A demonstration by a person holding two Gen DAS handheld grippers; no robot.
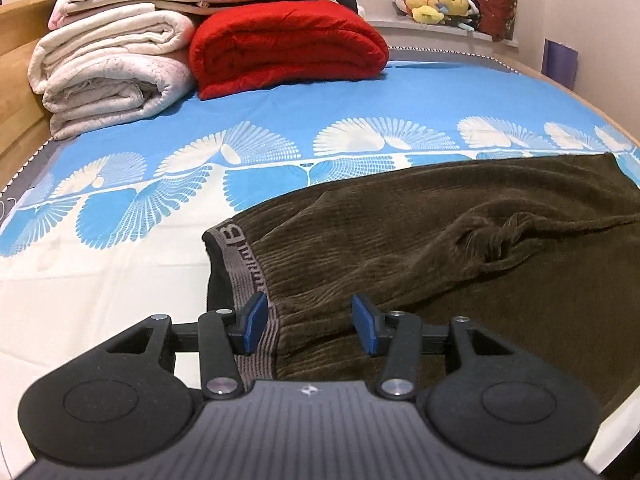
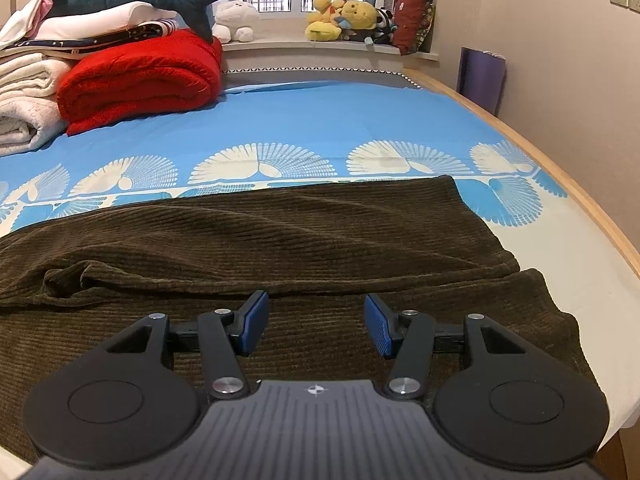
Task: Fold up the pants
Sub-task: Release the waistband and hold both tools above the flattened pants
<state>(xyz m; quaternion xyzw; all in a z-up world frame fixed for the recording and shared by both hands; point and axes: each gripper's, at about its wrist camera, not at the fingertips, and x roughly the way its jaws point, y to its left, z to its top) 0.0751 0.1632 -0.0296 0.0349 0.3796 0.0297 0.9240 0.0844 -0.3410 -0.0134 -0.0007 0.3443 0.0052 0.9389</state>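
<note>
With both the left gripper (image 1: 310, 322) and right gripper (image 2: 316, 324) gaping empty over the pants (image 1: 440, 240), regrip the waistband (image 1: 244, 264) squarely before folding.

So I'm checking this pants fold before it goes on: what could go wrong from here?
The bunched wrinkle in the pants could get folded in as a lump. The left gripper stands open over the waistband, gripping nothing, so that end may sag or shift. The right gripper is open too.
</note>
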